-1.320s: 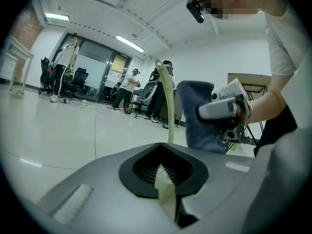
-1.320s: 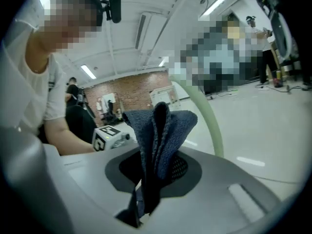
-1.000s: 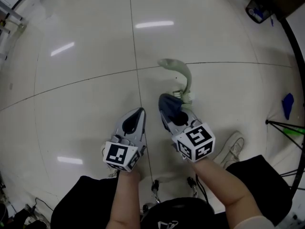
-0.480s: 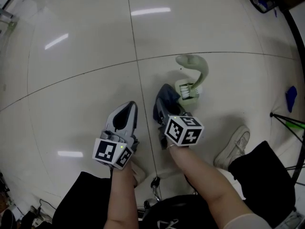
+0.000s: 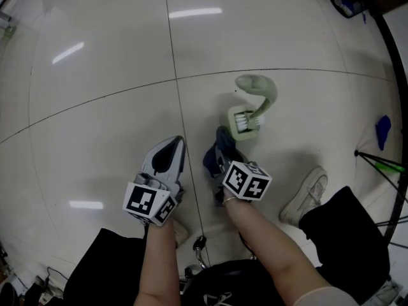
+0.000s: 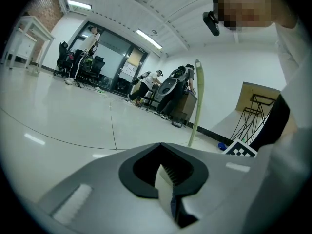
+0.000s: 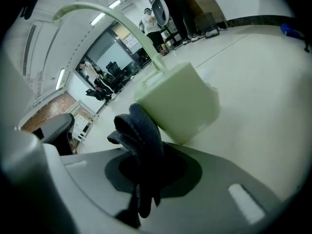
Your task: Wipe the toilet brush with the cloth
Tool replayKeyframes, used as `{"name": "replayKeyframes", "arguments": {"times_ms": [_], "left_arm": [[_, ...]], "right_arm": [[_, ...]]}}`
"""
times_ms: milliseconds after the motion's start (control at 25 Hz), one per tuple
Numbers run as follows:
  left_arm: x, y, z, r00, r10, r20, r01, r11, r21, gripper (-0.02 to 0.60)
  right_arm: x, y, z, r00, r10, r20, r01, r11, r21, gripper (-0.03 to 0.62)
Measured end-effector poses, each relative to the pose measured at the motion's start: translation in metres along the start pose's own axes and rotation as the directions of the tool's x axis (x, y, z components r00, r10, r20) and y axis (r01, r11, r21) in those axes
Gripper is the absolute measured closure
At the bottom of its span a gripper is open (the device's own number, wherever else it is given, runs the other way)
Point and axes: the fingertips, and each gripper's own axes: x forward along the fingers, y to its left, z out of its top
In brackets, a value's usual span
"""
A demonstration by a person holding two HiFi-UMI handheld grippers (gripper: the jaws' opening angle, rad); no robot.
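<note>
Gripping dark cloth (image 7: 139, 135), right gripper (image 5: 226, 164) near holder (image 5: 234, 128) with brush (image 5: 262, 92)

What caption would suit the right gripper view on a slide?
Right gripper clamps a dark blue cloth next to a pale green plastic toilet brush standing in its boxy holder.

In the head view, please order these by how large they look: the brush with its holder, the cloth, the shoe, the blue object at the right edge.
1. brush with holder and shoe: these look alike, so I do not rank them.
2. cloth, partly hidden.
3. blue object.
</note>
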Motion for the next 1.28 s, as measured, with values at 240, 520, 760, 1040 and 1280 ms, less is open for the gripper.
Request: {"name": "replayKeyframes", "arguments": {"times_ms": [240,520,760,1040,1280], "left_arm": [[0.001,-0.010,0.016,1.000,-0.005,0.028,0.004,1.000,0.031,0.575],[-0.009,-0.004,0.025,0.999,0.017,0.048,-0.019,0.999,0.042,0.575],[-0.015,0.004,0.023,0.999,0.016,0.039,-0.017,0.999,0.042,0.575],[-0.015,0.009,0.018,0.999,0.013,0.033,-0.013,1.000,0.022,0.575],[-0.011,0.008,0.034,0.999,0.009,0.042,-0.011,0.999,0.047,0.575]], "right_arm": [[-0.020,0.022,-0.010,0.997,-0.020,-0.069,0.014,0.997,-0.080,0.533],[0.001,0.085,0.050,0.994,0.102,0.040,-0.098,0.991,-0.087,0.533],[0.014,0.071,0.055,0.996,0.060,0.071,-0.066,0.994,0.086,0.533],[-0.006,0.017,0.028,0.998,-0.020,0.062,0.008,0.980,0.197,0.533],[-0.028,-0.010,0.004,0.999,-0.029,-0.034,0.031,0.998,0.061,0.533]]}}
